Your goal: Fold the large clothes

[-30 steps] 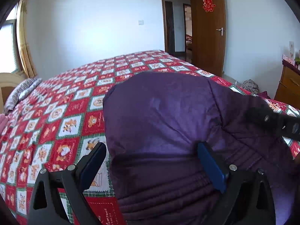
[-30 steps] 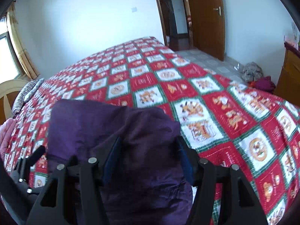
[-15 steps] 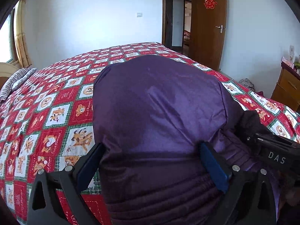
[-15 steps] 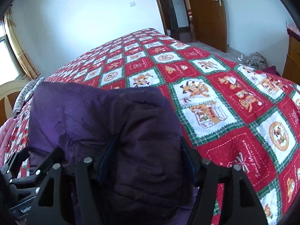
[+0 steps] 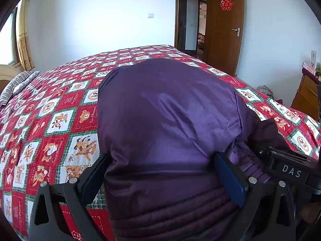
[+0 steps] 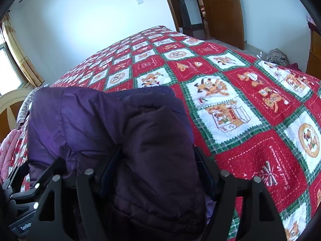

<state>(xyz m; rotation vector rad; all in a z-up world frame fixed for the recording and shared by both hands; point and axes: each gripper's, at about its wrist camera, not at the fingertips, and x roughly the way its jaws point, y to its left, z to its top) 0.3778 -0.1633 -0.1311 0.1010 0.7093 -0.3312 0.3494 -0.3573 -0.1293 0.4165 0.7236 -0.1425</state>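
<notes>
One purple padded jacket [image 5: 170,120] lies bunched on the bed [image 5: 60,104], over a red, white and green patchwork quilt [image 6: 250,110]. Two tools work it. The left hand-held gripper [image 5: 162,172] has its two blue-padded fingers [image 5: 228,176] spread wide with a thick fold of the jacket bulging between them, pressed on both sides. The right hand-held gripper [image 6: 156,166] clamps another fold of the same jacket, its two fingers set against the cloth. One brown door [image 5: 224,26] stands open behind, and one striped pillow [image 5: 14,84] rests at the bed's far left.
</notes>
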